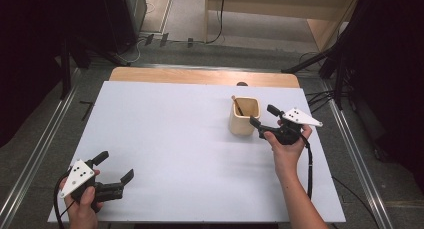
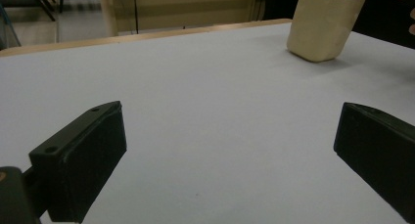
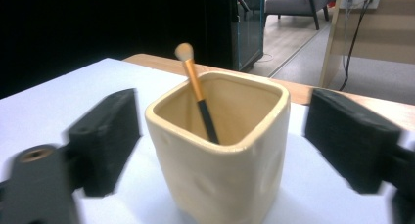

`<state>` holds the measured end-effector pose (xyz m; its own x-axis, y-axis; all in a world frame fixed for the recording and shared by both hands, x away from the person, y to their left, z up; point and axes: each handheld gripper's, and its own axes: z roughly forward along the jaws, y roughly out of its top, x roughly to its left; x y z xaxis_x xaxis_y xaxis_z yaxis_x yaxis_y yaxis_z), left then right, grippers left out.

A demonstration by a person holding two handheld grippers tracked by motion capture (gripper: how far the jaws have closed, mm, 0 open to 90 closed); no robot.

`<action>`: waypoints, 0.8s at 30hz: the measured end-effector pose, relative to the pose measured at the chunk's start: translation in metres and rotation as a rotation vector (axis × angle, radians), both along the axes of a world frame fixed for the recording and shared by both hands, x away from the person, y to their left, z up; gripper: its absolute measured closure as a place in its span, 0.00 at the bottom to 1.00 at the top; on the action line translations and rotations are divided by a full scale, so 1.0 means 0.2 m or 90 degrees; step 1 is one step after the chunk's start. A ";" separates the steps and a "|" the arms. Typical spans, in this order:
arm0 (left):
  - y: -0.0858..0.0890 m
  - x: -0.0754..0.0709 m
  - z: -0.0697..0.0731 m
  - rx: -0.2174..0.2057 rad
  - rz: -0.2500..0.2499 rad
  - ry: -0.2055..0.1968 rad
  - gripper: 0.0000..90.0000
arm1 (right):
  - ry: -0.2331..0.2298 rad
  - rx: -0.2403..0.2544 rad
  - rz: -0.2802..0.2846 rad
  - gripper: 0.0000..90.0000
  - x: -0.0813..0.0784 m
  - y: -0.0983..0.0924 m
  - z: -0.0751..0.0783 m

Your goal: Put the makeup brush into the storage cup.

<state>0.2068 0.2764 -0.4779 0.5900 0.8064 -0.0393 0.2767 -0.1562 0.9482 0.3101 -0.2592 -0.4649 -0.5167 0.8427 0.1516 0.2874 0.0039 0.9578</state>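
Our right tongs [image 1: 265, 117] stand wide with nothing in them, one jaw on each side of the cream cup [image 3: 222, 150], not touching it, so the cup sits alone on the white table [image 1: 175, 139] near the far right side. A little brush [image 3: 196, 89] leans inside the cup, soft end up. Our left tongs [image 1: 116, 170] are wide too, holding nothing, and wait well apart near us, out of the way.

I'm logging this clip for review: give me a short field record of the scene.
surface: white table
container: cream cup, upright
contents: makeup brush leaning inside, bristles up
right hand-held gripper: open, jaws either side of the cup, not pressing
left hand-held gripper: open, nothing between jaws, far from the cup
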 end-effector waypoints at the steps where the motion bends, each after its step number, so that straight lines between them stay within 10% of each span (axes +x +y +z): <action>1: 0.00 0.00 0.00 0.001 -0.002 0.000 0.00 | -0.001 0.000 -0.001 0.13 -0.01 -0.01 0.00; 5: 0.00 0.00 0.00 -0.001 -0.002 -0.001 0.00 | 0.005 0.016 -0.006 0.00 -0.05 -0.03 0.01; 24: -0.01 0.00 0.00 0.001 -0.003 -0.001 0.00 | -0.003 0.016 0.019 0.00 -0.21 -0.07 -0.03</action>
